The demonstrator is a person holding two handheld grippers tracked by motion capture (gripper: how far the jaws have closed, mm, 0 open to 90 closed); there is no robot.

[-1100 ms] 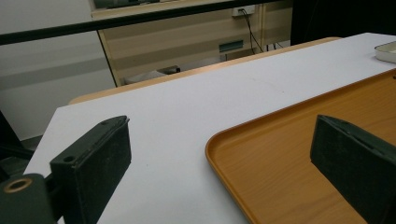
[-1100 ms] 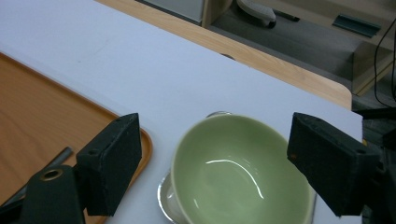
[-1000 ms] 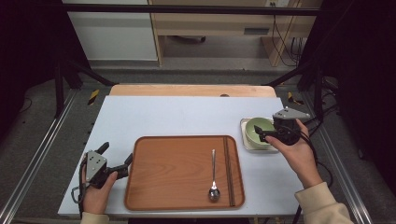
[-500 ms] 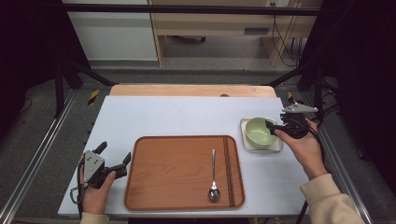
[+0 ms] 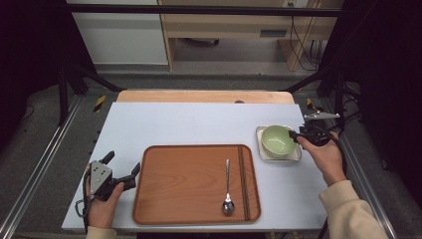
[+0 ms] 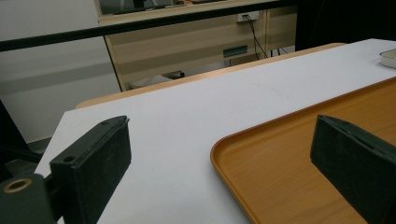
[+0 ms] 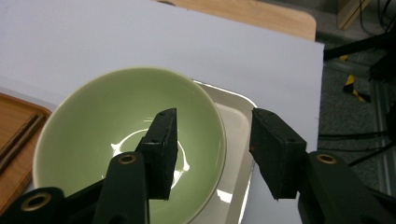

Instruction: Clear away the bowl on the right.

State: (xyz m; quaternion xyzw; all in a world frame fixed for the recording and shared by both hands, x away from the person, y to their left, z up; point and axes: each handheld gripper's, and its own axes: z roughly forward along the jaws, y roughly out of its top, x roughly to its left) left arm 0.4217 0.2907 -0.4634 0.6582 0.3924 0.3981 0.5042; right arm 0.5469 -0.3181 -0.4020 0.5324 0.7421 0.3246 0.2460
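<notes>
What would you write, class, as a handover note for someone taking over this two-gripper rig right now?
Right gripper: jaws straddle the rim of the green bowl, one jaw inside, one outside; they have just been closing, pads not yet pressing.
Left gripper: open, holding nothing, at the left edge of the wooden tray.
Things: the bowl sits on a white square plate right of the tray; a spoon and dark chopsticks lie on the tray.
Done: cutlery on tray, bowl rim approached.
Left: probably finish the grip and lift the bowl, perhaps onto the tray.
</notes>
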